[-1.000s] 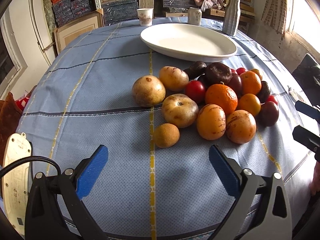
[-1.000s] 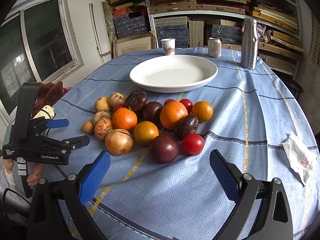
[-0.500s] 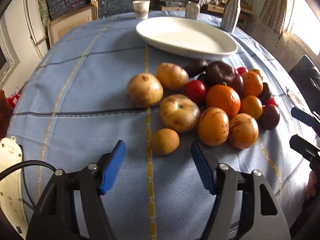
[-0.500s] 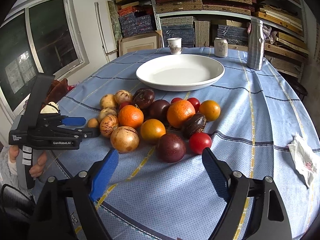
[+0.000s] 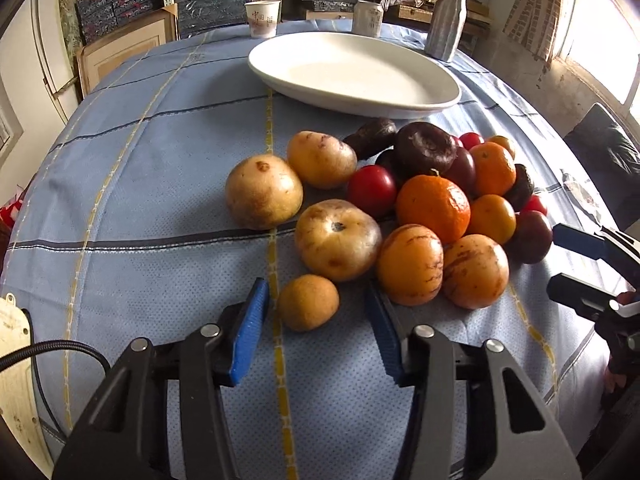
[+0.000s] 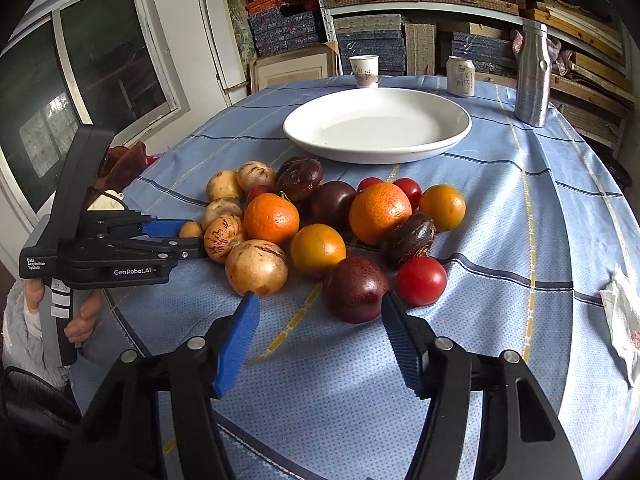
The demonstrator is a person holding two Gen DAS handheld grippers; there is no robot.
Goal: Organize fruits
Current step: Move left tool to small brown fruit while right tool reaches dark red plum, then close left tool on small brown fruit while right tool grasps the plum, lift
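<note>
A pile of fruit lies on the blue checked tablecloth (image 5: 140, 184): oranges (image 5: 434, 208), red tomatoes (image 6: 421, 281), dark plums and brown-yellow fruits. My left gripper (image 5: 316, 286) is closing its jaws around a small brown round fruit (image 5: 308, 302) at the pile's near edge. The fruit sits between the blue pads with gaps on both sides. My right gripper (image 6: 319, 296) is also closing. A dark purple plum (image 6: 356, 288) lies between its fingertips close to the right pad, and the left pad is well clear. The white plate (image 6: 376, 152) behind the pile is empty.
A paper cup (image 6: 364, 70), a can (image 6: 460, 76) and a metal bottle (image 6: 531, 76) stand behind the plate. A crumpled tissue (image 6: 620, 320) lies at the right. Shelves of stacked boxes rise beyond the table. A person's hand (image 6: 80, 316) holds the left gripper's handle.
Both pairs of jaws have narrowed from wide open. The left gripper has come forward so the small brown fruit is between its pads. The right gripper has come up to the purple plum.
</note>
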